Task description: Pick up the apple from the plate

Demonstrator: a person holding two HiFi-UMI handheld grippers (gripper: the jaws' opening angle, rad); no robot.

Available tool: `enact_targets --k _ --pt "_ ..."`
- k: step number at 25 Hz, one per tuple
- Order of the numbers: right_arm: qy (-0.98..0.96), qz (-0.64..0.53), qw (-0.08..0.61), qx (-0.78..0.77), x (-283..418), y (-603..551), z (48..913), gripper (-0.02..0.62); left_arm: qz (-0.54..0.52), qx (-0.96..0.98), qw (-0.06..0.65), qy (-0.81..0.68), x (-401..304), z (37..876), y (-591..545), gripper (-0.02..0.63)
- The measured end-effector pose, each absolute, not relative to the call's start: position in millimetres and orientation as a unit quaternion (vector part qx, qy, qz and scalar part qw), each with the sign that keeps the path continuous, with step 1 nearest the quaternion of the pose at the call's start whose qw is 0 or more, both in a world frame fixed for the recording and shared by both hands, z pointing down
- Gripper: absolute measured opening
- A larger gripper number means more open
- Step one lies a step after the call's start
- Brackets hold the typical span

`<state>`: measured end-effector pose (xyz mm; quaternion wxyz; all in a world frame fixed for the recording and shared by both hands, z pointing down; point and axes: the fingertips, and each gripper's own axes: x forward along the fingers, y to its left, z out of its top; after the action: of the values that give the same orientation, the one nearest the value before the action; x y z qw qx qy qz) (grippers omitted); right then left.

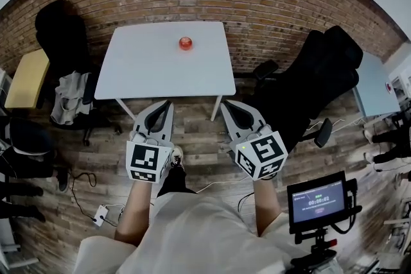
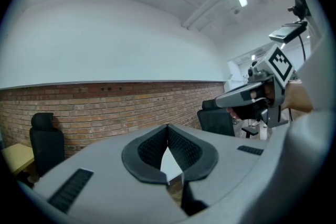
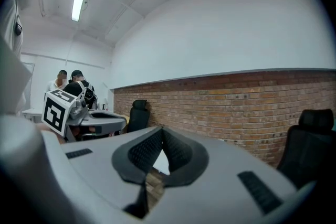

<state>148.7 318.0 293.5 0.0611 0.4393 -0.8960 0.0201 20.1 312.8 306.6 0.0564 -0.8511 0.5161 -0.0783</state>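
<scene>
On the white table, a round apple, orientation unclear; left tool, right tool both closed.

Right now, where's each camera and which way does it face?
Head view: on the person's head, aimed steeply down at the table and apple; shows forearms, left gripper, right gripper.
Left gripper view: on the left gripper, level toward the brick wall; own closed fingers show.
Right gripper view: on the right gripper, facing the same brick wall; closed fingers show.
Shared: both gripper views see the brick wall and the other gripper.
</scene>
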Motion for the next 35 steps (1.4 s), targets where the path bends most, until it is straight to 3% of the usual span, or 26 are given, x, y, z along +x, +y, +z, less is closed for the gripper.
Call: enact_targets --k 7,14,35 --pt "-0.891 0.009 0.056 0.451 157 314 286 0.003 -0.081 -0.857 0.069 0.505 27 304 308 0.006" --pt "-0.884 0.031 0.083 0.459 123 99 302 0.003 -0.09 -0.874 0.041 0.475 0 321 80 0.006" --pt "-0.885 0.049 0.109 0.449 70 -9 324 0.003 -0.086 -0.891 0.019 0.446 -42 335 -31 0.006"
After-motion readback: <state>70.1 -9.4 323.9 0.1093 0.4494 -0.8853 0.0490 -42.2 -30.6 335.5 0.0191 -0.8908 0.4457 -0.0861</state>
